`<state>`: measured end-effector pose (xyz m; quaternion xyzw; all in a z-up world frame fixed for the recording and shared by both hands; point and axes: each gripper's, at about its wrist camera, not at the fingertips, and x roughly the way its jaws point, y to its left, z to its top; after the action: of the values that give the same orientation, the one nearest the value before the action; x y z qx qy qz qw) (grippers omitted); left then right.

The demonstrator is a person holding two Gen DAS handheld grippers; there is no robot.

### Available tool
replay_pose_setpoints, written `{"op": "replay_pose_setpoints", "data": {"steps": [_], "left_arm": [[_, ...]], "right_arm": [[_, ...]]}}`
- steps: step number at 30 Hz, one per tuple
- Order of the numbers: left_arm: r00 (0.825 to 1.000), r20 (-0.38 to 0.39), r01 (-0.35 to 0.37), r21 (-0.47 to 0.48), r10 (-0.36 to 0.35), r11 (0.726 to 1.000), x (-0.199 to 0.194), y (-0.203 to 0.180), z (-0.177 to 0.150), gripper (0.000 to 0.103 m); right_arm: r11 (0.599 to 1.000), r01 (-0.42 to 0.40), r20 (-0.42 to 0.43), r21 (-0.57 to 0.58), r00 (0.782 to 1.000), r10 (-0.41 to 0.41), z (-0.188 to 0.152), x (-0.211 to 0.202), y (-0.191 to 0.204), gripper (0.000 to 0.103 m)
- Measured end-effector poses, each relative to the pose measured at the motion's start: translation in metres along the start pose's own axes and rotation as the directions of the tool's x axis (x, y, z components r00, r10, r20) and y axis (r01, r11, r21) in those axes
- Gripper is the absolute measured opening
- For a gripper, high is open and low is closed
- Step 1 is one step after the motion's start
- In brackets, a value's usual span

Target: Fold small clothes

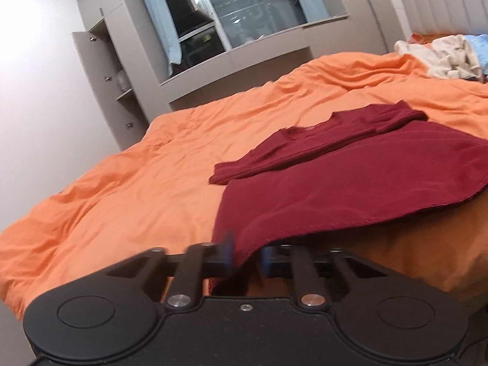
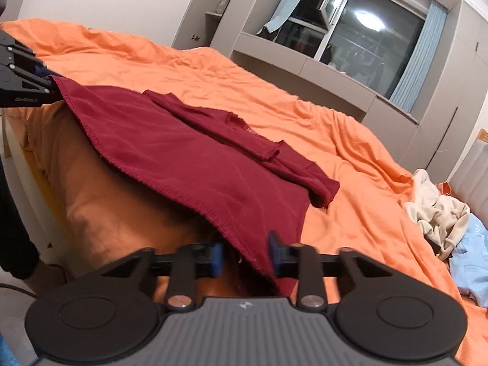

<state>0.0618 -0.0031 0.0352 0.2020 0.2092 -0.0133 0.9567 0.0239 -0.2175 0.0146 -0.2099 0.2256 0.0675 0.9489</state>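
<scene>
home bedroom | orange duvet [image 1: 152,183] on bed | built-in wardrobe [image 1: 100,70] | night window [image 2: 366,33], probably curtained

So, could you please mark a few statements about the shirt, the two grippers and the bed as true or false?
1. The dark red shirt lies on an orange bed cover. True.
2. The left gripper hangs free above the bed with nothing between its fingers. False: the shirt's hem runs between its fingers.
3. The right gripper has the shirt's hem between its fingers. True.
4. Both sleeves stretch out flat to the sides. False: they are folded in across the shirt's body.
5. A pile of cream and light blue clothes lies further along the bed. True.
6. The cupboard door beside the window is closed. False: it stands open, showing shelves.
</scene>
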Motion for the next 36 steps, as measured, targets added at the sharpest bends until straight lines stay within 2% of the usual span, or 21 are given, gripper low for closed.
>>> {"op": "replay_pose_setpoints", "data": {"steps": [1, 4, 8, 13, 23, 25, 30, 36], "left_arm": [[1.0, 0.017, 0.004, -0.003, -0.004, 1.0, -0.002, 0.0, 0.0, 0.005], [0.998, 0.066, 0.003, -0.023, -0.002, 1.0, -0.007, 0.002, 0.003, 0.004], [0.988, 0.153, 0.014, -0.058, -0.005, 0.998, -0.022, 0.006, 0.01, 0.003], [0.978, 0.205, 0.045, -0.059, -0.032, 0.997, -0.043, 0.007, 0.022, 0.003], [0.961, 0.267, 0.091, -0.039, -0.077, 0.995, -0.115, 0.018, 0.038, 0.003], [0.959, 0.271, 0.098, -0.03, -0.086, 0.995, -0.123, 0.02, 0.04, 0.003], [0.962, 0.25, 0.123, -0.028, -0.112, 0.992, -0.116, 0.018, 0.045, 0.003], [0.964, 0.254, 0.089, -0.015, -0.082, 0.996, -0.086, 0.015, 0.066, 0.004]], "right_arm": [[1.0, 0.008, 0.002, 0.0, 1.0, -0.008, 0.0, 0.0, -0.001, 0.01], [0.999, 0.035, 0.024, 0.015, 0.999, -0.035, 0.001, -0.003, -0.007, 0.005], [0.993, 0.103, 0.109, 0.055, 0.988, -0.109, 0.001, -0.019, -0.015, 0.005], [0.985, 0.156, 0.186, 0.079, 0.968, -0.169, 0.003, -0.043, -0.021, 0.004], [0.975, 0.18, 0.297, 0.127, 0.932, -0.21, 0.013, -0.113, -0.04, 0.004], [0.976, 0.174, 0.298, 0.134, 0.932, -0.207, 0.014, -0.116, -0.043, 0.004], [0.976, 0.171, 0.292, 0.135, 0.935, -0.204, 0.017, -0.101, -0.048, 0.005], [0.979, 0.153, 0.315, 0.136, 0.93, -0.189, 0.03, -0.075, -0.063, 0.005]]}}
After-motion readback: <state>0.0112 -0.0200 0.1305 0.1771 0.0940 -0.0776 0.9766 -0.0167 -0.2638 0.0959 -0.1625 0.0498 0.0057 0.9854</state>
